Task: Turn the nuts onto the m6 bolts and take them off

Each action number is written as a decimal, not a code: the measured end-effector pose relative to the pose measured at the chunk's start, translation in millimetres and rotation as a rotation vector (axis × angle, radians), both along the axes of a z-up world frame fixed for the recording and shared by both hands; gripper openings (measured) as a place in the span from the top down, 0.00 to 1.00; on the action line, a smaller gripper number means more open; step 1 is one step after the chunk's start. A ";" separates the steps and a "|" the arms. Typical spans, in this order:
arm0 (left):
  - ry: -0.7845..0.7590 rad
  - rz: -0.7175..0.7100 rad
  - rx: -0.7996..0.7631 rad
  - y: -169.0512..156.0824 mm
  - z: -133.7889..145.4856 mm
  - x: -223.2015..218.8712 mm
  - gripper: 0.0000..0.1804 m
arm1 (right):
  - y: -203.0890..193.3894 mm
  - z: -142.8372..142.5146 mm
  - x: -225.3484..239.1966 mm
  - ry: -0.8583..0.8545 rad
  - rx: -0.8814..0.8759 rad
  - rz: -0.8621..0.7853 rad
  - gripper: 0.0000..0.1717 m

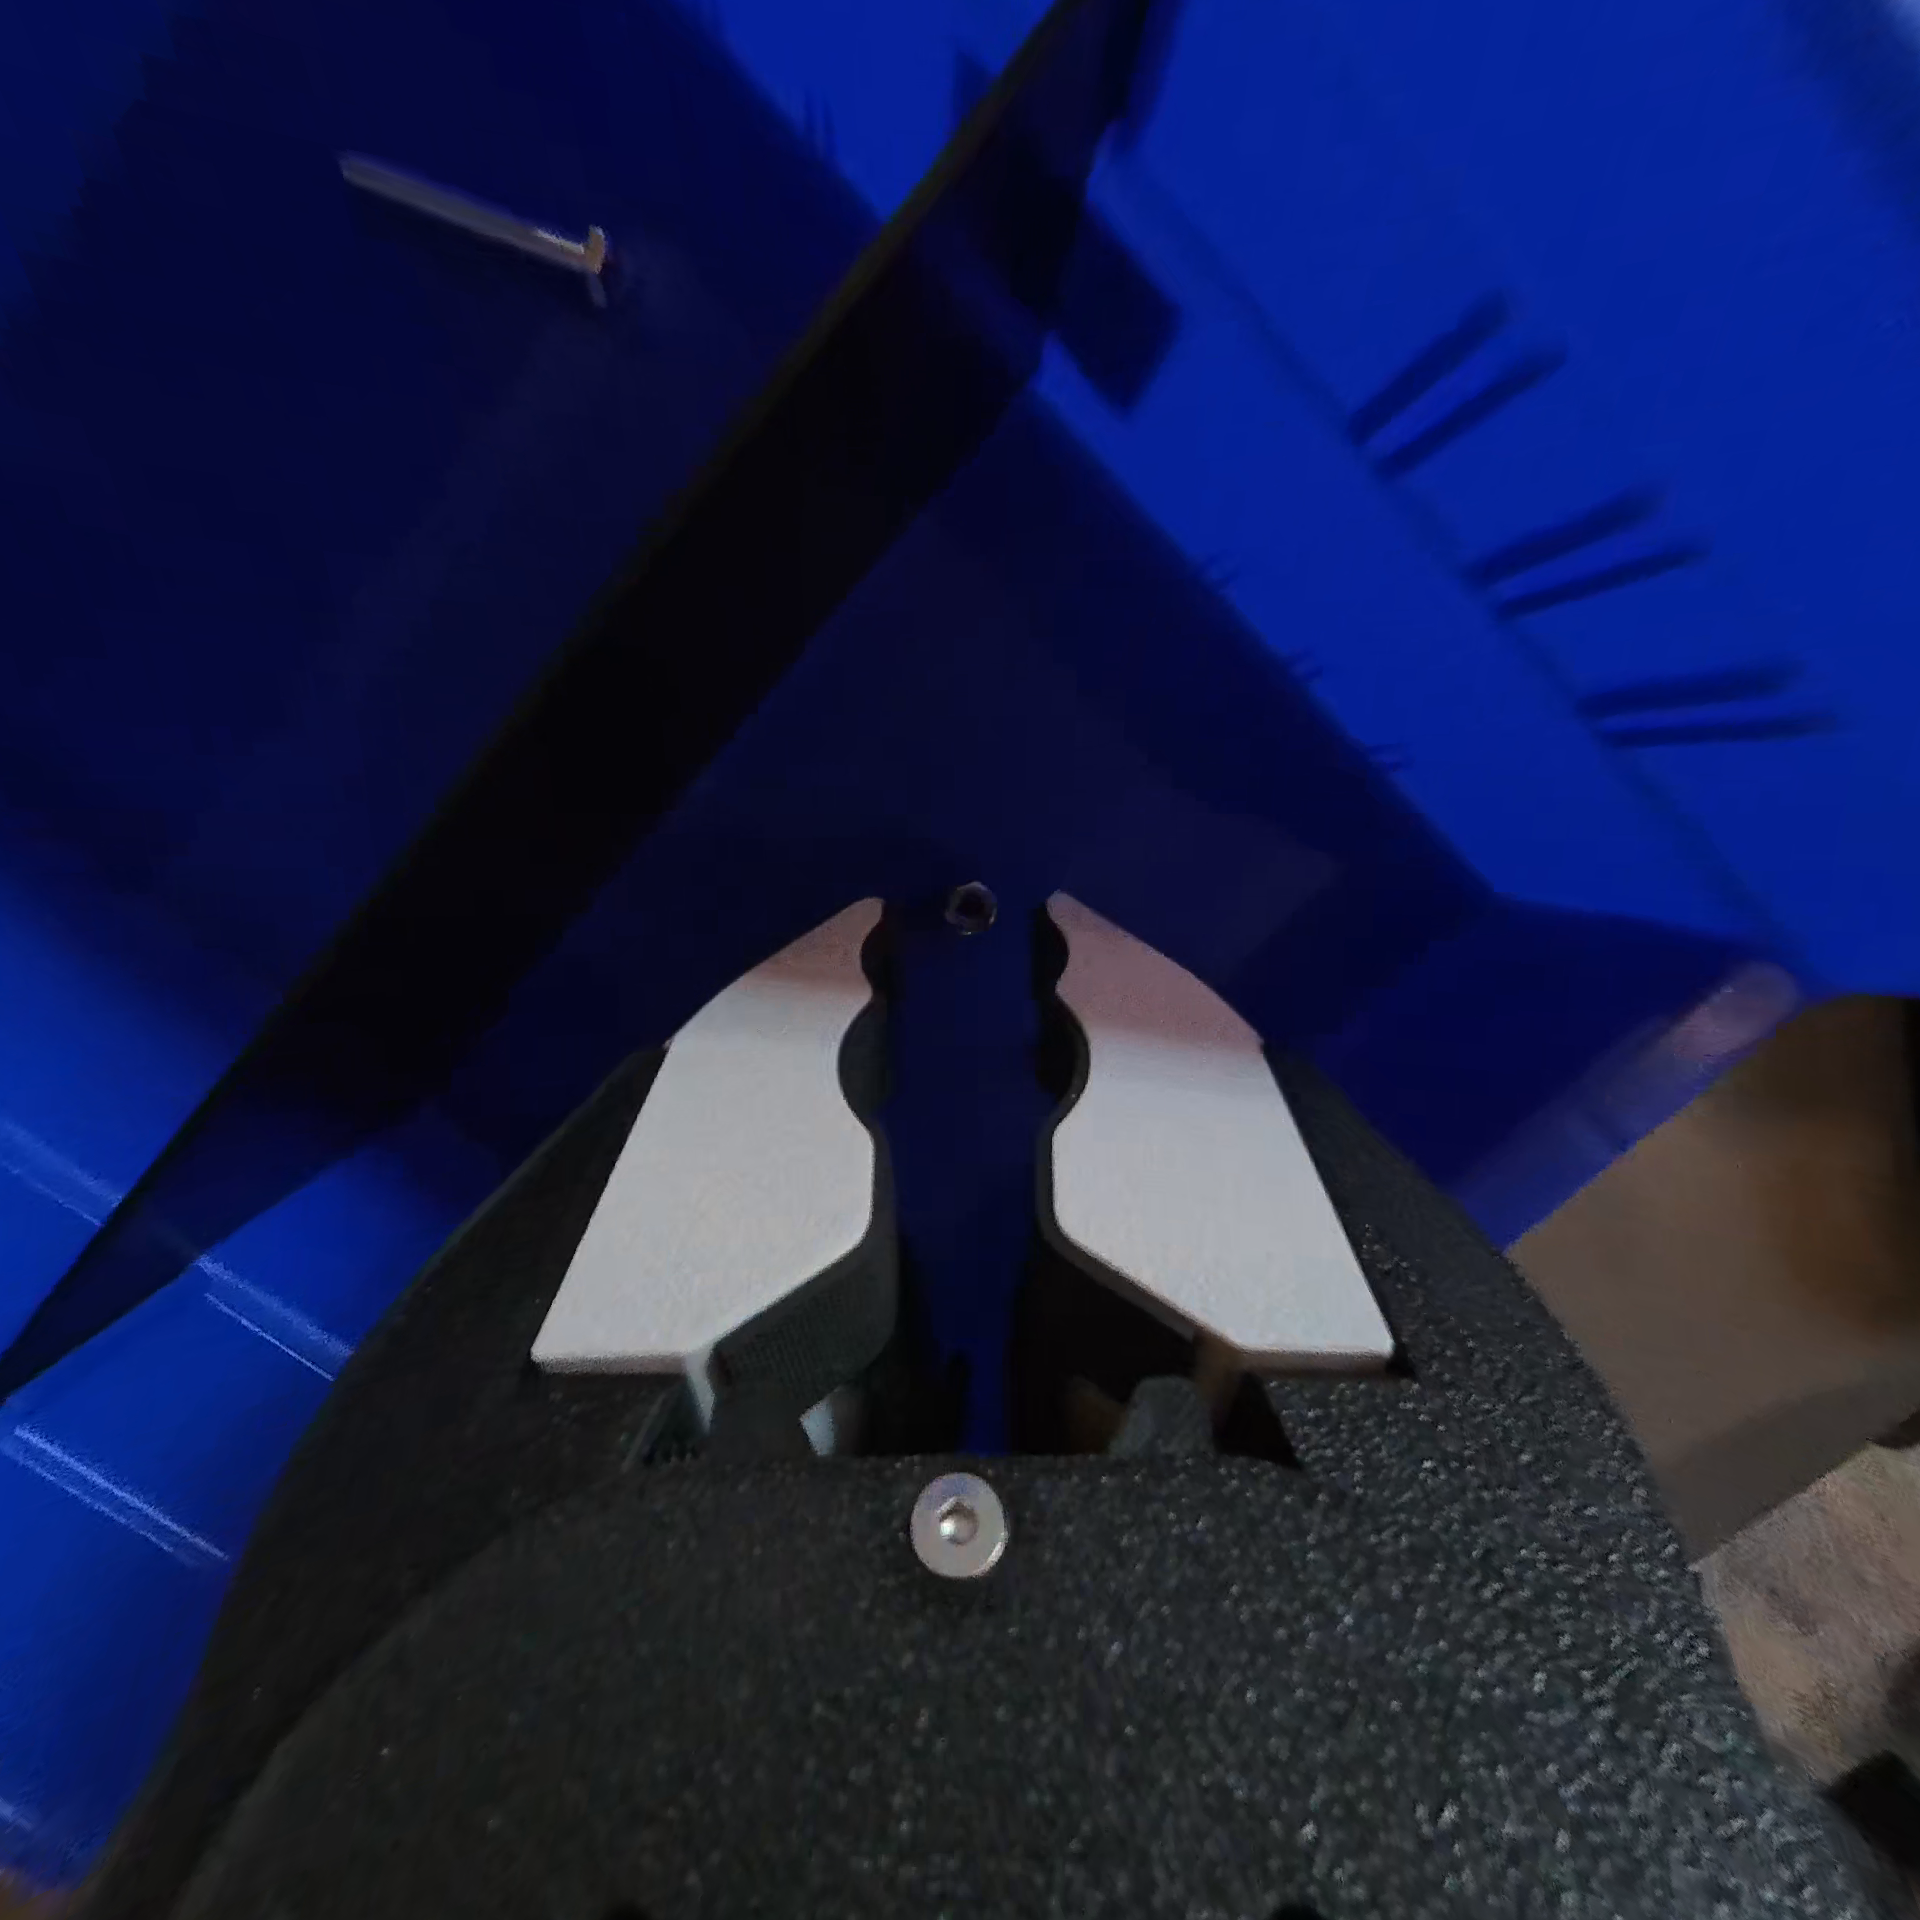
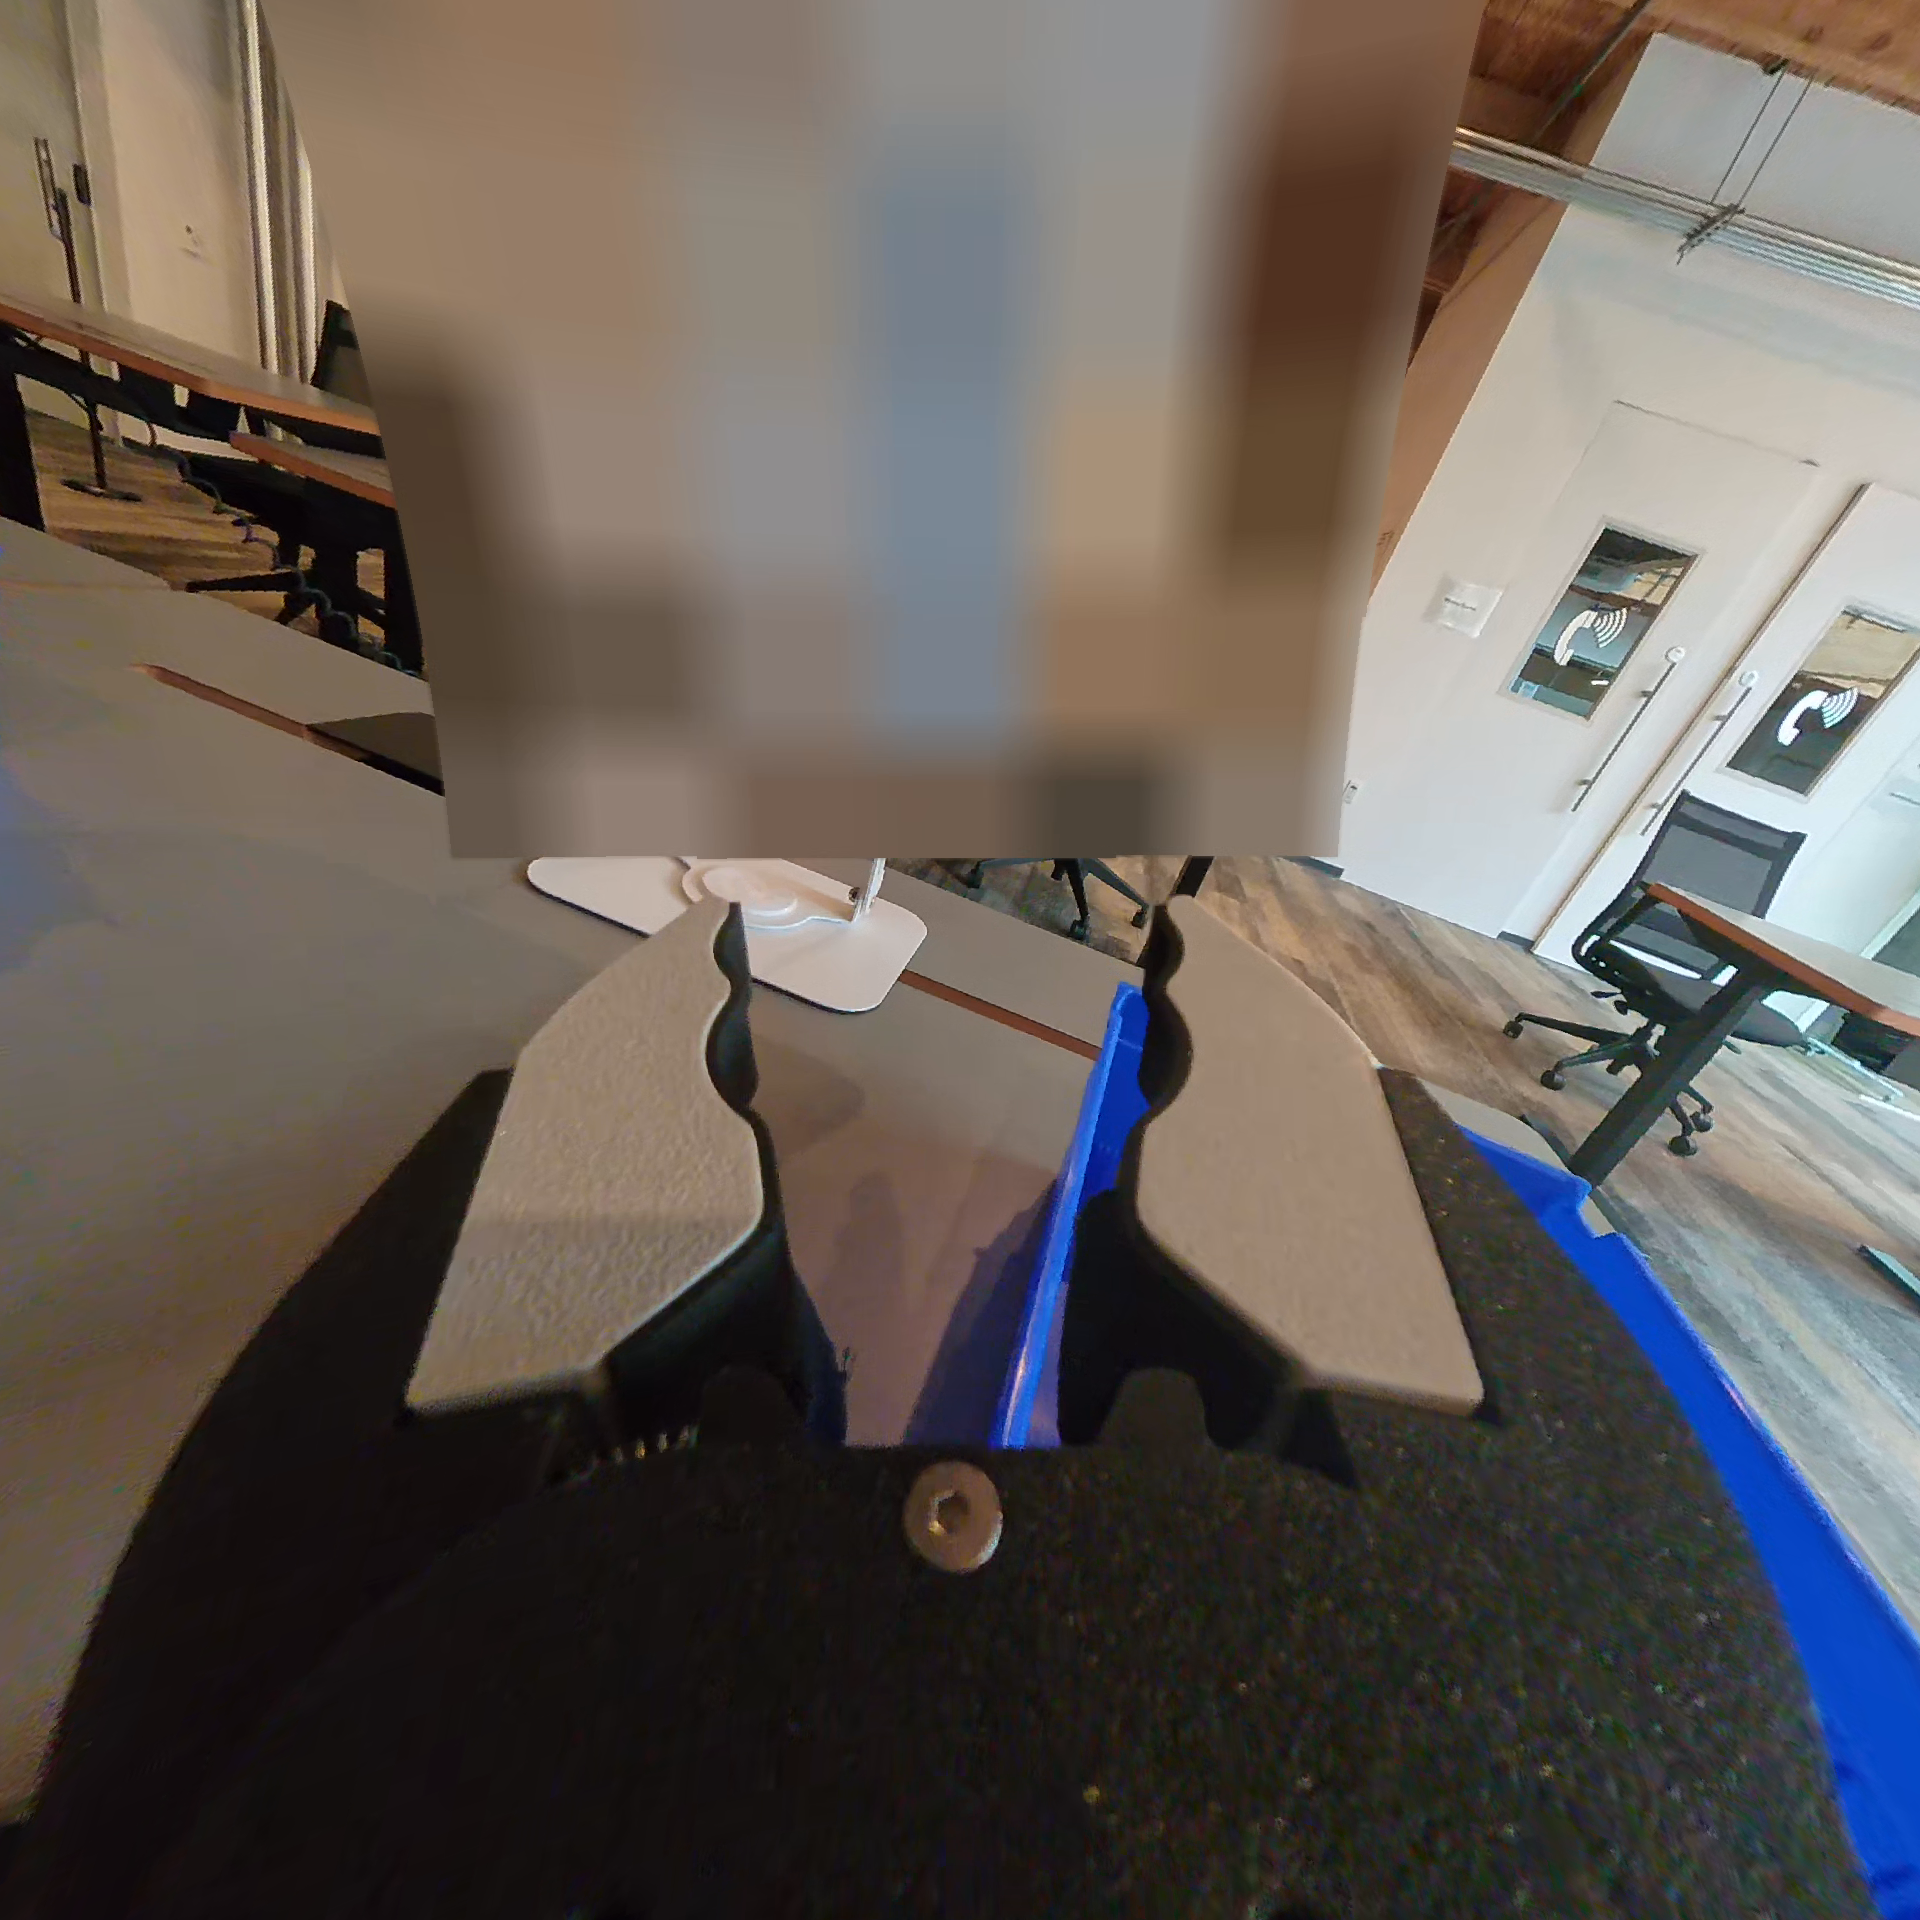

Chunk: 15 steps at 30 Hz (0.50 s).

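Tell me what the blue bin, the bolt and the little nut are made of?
The bin looks like glossy moulded plastic: even blue, ribbed wall, soft highlights. The bolt lying in it looks like bare silvery metal, thin and shiny, though blurred. The nut between the left gripper's parted fingertips seems dark metal with a small glint; too small to be sure.

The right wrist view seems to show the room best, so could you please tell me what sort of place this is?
Probably an open office: wheeled office chairs at wood-edged desks, plank flooring, and white doors with narrow glass panels. A blue bin sits on the near grey table.
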<state>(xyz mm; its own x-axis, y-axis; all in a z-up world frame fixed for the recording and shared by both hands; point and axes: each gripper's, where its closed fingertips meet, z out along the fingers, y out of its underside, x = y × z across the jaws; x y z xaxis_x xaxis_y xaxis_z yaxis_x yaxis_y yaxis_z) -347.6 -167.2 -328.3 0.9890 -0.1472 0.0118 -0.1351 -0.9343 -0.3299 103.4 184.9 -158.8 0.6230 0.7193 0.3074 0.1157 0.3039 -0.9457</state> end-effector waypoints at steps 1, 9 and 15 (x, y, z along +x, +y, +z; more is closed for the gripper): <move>0.007 -0.007 -0.015 -0.7 -3.3 -0.3 0.86 | 0.2 -0.6 -0.4 -0.003 0.001 -0.001 0.58; 0.005 -0.002 -0.048 -1.5 -14.8 -2.1 0.87 | 1.1 -1.0 -0.1 -0.004 0.003 -0.001 0.58; -0.038 -0.013 -0.030 -2.1 -14.8 7.5 0.94 | 1.6 -0.2 1.7 0.004 0.002 0.000 0.58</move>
<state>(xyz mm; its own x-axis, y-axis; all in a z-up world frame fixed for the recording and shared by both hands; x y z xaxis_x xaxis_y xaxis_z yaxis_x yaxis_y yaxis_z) -340.1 -169.3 -343.0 0.9859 -0.1586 0.0538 -0.1348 -0.9422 -0.3068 105.1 186.5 -158.9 0.6238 0.7190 0.3063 0.1122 0.3055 -0.9456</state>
